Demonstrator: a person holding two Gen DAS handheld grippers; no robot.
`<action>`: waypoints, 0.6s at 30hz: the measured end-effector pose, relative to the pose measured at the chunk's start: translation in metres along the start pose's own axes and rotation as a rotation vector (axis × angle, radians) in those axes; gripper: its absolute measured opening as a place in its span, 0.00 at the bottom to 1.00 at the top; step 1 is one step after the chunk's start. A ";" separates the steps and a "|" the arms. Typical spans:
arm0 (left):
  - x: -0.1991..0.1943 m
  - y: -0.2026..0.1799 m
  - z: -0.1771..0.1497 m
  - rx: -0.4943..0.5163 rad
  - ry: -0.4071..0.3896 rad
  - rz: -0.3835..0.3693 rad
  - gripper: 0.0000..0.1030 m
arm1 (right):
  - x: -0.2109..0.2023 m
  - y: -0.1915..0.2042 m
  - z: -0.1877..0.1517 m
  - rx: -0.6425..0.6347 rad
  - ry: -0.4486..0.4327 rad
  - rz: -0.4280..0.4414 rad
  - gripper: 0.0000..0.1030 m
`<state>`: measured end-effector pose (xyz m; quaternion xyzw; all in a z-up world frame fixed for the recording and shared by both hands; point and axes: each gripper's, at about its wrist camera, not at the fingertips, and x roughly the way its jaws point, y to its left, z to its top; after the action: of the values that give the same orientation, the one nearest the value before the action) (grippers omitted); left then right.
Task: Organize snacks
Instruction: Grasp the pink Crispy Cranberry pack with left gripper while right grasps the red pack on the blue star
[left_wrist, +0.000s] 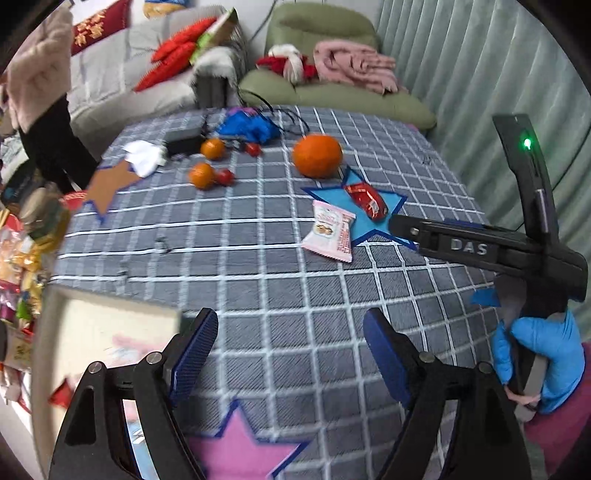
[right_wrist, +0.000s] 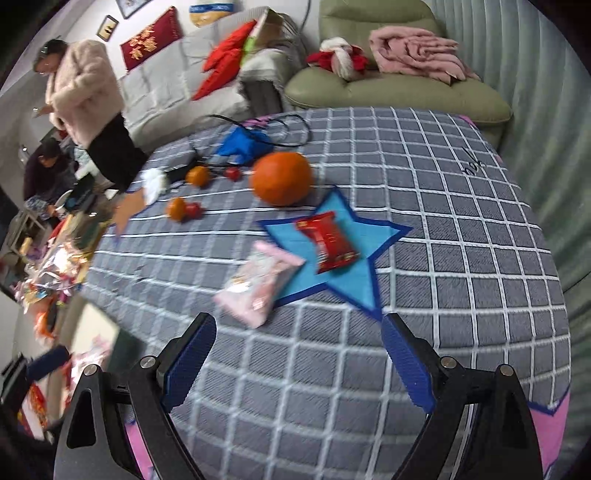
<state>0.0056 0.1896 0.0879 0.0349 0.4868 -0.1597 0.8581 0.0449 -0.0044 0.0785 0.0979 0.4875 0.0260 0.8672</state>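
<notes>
A pink snack packet (left_wrist: 330, 230) (right_wrist: 258, 284) lies on the grey checked tablecloth (left_wrist: 229, 258), half over the edge of a blue paper star (left_wrist: 364, 221) (right_wrist: 354, 273). On that star rests a red snack packet (left_wrist: 365, 199) (right_wrist: 328, 240). My left gripper (left_wrist: 288, 332) hangs open above bare cloth, just beyond a pink star (left_wrist: 240, 446), with nothing between its blue pads. My right gripper (right_wrist: 299, 328) is open too, empty, with the pink packet just past its left finger. In the left wrist view a blue-gloved hand (left_wrist: 543, 354) holds the right tool at the right edge.
A large orange (left_wrist: 317, 155) (right_wrist: 282, 179) sits behind the blue star; small oranges (left_wrist: 212, 147) and red fruits lie farther left by a brown star (left_wrist: 107, 184). A pale box (left_wrist: 92, 325) and a snack pile (left_wrist: 18, 258) stand at the left. Two people (right_wrist: 85, 92) are beyond the table.
</notes>
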 end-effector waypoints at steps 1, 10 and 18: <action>0.012 -0.005 0.005 0.005 0.007 0.005 0.81 | 0.007 -0.002 0.002 -0.005 0.000 -0.011 0.89; 0.091 -0.023 0.036 0.012 0.026 0.041 0.81 | 0.061 -0.024 0.032 0.010 -0.038 -0.040 0.79; 0.129 -0.040 0.045 0.062 0.021 0.077 0.81 | 0.098 -0.021 0.046 -0.032 0.019 -0.023 0.48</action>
<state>0.0917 0.1113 0.0062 0.0820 0.4890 -0.1414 0.8569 0.1342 -0.0184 0.0157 0.0780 0.4963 0.0247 0.8643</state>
